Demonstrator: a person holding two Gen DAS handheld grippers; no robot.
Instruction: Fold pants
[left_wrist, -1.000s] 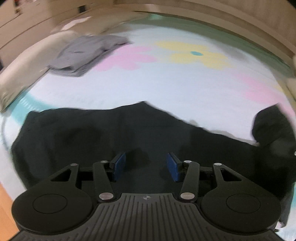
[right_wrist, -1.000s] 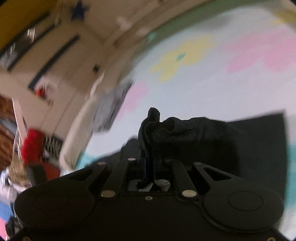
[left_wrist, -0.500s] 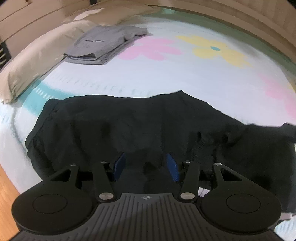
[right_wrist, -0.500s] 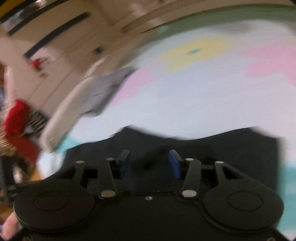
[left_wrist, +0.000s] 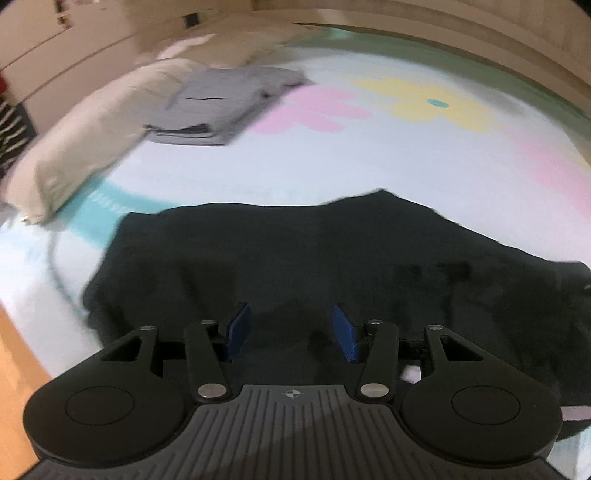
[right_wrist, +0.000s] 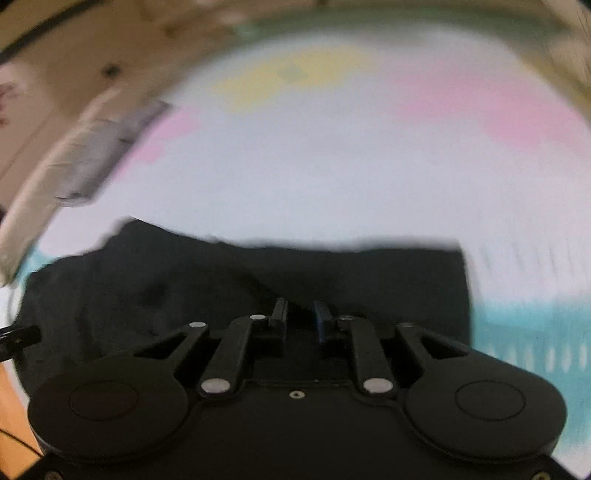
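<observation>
Black pants lie lengthwise left-right; left tool apart, right tool closing, empty.

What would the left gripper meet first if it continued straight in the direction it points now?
Most likely the black pants. The left gripper points down at them, jaws apart with nothing between, and dark fabric fills the line ahead. How near the cloth is, the picture does not show.

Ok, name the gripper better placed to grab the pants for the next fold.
Right, probably. The right gripper, jaws just narrowing, sits at a raised ridge of the black pants; the left gripper hangs open over flat cloth.
</observation>
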